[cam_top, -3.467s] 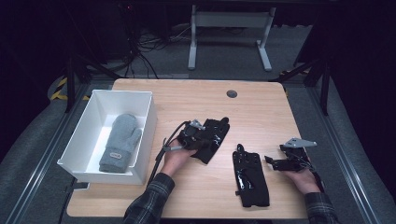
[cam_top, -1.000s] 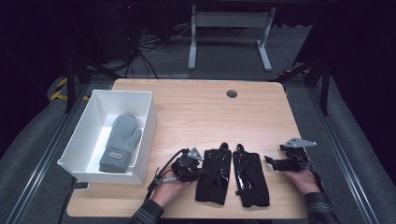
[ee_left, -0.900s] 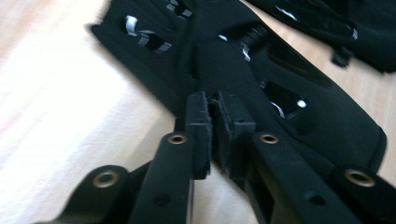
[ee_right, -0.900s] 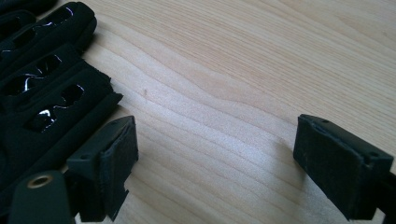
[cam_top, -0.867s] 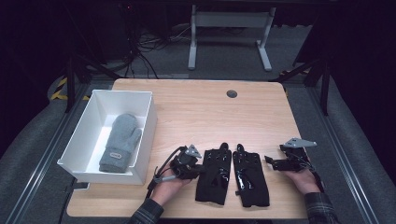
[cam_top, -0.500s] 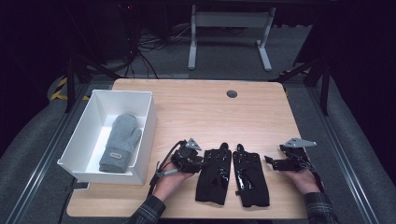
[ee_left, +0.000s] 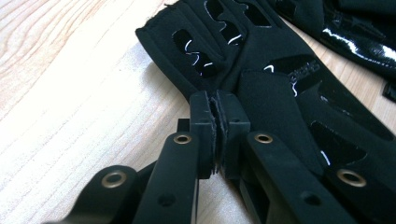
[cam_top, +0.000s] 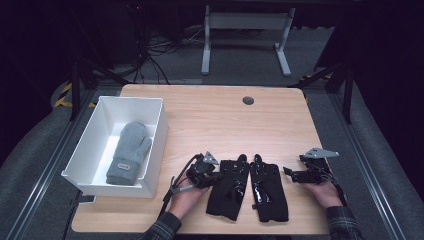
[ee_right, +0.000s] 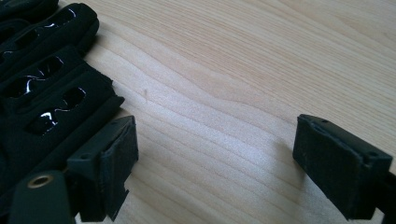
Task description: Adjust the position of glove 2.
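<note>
left gripper (cam_top: 214, 175): clenched, nothing pinched, touching left glove's (cam_top: 229, 188) left edge
right gripper (cam_top: 290, 173): jaws spread, empty, just right of right glove (cam_top: 268, 192)
gloves: side by side, long axes toward table's (cam_top: 210, 110) near edge

The high view looked down from above; both gripper views sat close, sharing the pale wooden table (cam_top: 210, 110) and black cut-out gloves (ee_left: 280, 93).

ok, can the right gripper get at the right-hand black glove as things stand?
Probably yes. The right gripper sits open on the bare table beside the right black glove, with nothing between them; the glove's edge already lies by one jaw.
</note>
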Demonstrator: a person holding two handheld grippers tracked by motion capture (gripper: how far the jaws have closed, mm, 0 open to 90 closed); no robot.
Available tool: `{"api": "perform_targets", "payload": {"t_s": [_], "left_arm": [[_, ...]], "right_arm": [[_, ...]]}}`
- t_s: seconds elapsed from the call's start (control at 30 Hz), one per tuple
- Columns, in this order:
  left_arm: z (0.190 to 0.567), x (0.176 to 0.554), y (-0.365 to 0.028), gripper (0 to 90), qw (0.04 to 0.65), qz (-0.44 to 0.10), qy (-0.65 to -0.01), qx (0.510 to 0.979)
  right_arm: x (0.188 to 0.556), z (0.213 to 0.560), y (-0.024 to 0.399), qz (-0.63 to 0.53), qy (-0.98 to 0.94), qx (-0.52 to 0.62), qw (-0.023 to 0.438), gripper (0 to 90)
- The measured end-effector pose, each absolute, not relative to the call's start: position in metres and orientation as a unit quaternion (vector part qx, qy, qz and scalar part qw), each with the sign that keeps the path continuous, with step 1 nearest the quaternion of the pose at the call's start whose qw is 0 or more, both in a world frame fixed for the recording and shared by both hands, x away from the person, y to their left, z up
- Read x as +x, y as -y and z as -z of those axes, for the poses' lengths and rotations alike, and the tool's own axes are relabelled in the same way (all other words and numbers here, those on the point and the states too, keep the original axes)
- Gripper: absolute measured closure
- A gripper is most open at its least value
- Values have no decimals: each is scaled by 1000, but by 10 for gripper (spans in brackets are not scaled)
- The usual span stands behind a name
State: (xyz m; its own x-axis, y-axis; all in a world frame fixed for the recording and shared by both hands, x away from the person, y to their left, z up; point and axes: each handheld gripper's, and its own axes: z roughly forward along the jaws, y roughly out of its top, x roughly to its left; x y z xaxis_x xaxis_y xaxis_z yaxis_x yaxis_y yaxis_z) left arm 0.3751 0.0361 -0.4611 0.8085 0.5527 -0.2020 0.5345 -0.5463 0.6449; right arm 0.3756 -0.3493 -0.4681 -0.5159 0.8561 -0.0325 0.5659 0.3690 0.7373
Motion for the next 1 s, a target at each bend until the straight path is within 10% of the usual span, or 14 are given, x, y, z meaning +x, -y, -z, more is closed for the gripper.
{"api": "perform_targets", "payload": {"t_s": [0.47, 1.0], "left_arm": [[453, 384, -47, 882, 384, -1, -317, 867], [450, 393, -55, 883, 394, -9, -333, 857]], "right_arm": [[345, 450, 339, -368, -845, 362, 143, 879], [329, 458, 315, -361, -885, 287, 70, 899]]}}
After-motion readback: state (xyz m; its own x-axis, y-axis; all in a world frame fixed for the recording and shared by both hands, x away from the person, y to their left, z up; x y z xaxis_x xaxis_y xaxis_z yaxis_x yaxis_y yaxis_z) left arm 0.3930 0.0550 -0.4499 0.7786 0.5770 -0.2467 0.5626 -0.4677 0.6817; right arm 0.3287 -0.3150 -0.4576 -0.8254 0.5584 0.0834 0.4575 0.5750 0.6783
